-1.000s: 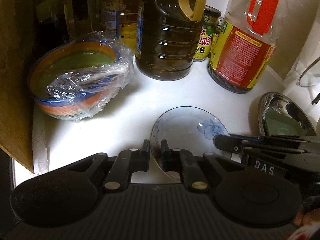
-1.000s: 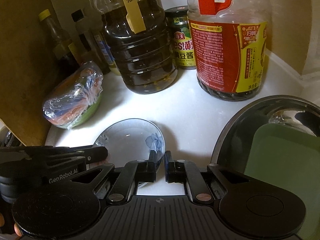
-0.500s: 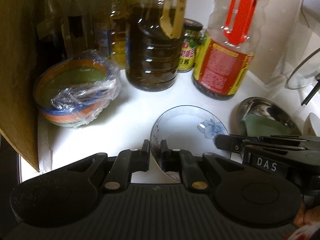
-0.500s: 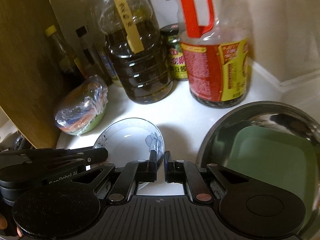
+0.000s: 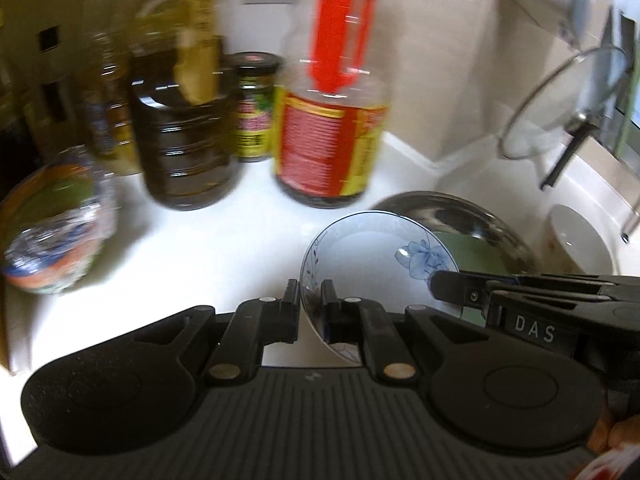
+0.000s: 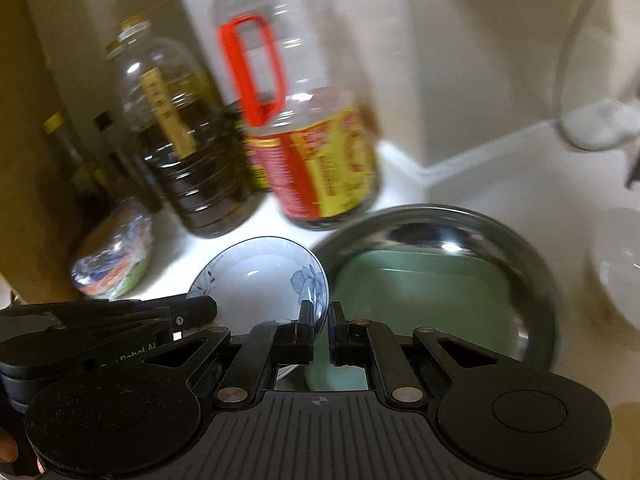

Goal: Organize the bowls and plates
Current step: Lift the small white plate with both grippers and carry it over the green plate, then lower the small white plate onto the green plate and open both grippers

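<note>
A white plate with a blue flower (image 5: 372, 256) is held off the counter by both grippers. My left gripper (image 5: 310, 304) is shut on its left rim. My right gripper (image 6: 320, 324) is shut on its right rim; the plate shows there too (image 6: 260, 280). The right gripper also shows in the left wrist view (image 5: 460, 292). The plate hangs beside a steel basin (image 6: 532, 264) that holds a green square dish (image 6: 424, 284). A white bowl (image 5: 576, 240) stands to the right of the basin.
A stack of coloured bowls in plastic wrap (image 5: 52, 224) sits at the left. Oil bottles (image 5: 184, 128), a red-labelled bottle (image 5: 332, 128) and a jar (image 5: 254, 108) stand along the wall. A glass lid (image 5: 560, 100) leans at the right.
Both grippers have lifted the flower plate off the counter and carried it to the right, toward the steel basin. The view is blurred by the motion.
</note>
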Demonstrator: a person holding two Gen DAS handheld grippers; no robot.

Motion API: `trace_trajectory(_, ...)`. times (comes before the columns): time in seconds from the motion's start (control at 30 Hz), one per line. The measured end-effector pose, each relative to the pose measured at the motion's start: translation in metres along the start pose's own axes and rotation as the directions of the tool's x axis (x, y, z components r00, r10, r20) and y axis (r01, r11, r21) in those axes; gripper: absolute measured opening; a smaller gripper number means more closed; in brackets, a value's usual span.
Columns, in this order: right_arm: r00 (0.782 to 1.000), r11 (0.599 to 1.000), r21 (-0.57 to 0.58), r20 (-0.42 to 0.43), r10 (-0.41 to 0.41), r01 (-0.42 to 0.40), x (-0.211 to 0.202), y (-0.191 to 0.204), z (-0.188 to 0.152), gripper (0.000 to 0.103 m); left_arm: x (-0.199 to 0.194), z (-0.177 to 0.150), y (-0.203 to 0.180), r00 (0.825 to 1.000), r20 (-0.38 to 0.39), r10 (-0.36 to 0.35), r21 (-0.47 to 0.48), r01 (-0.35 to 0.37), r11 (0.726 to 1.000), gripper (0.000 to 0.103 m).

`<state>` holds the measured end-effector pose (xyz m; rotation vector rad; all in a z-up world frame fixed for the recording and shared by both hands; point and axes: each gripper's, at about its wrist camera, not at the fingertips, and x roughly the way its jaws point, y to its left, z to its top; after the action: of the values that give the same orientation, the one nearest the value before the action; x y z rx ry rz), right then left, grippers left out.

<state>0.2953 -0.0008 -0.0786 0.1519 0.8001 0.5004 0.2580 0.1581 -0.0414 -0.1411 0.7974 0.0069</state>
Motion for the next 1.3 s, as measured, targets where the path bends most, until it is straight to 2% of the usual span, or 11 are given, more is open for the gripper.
trace_trajectory(0.27, 0.995, 0.992, 0.081, 0.004, -0.099, 0.099, -0.016, -0.041, -0.005, 0.007, 0.021, -0.001, -0.043, 0.997, -0.028, -0.078, 0.073, 0.080, 0.994, 0.009)
trace_trajectory(0.5, 0.989, 0.983, 0.111, -0.018, -0.146, 0.147, -0.018, -0.060, -0.008, 0.007, 0.040, 0.001, -0.061, 0.991, -0.069, -0.111, 0.091, 0.117, 0.989, 0.009)
trace_trajectory(1.3, 0.975, 0.966, 0.150, -0.109, -0.195, 0.210, 0.012, -0.077, -0.002, 0.007, 0.080, 0.005, -0.064, 0.980, -0.154, -0.127, 0.076, 0.140, 0.987, 0.009)
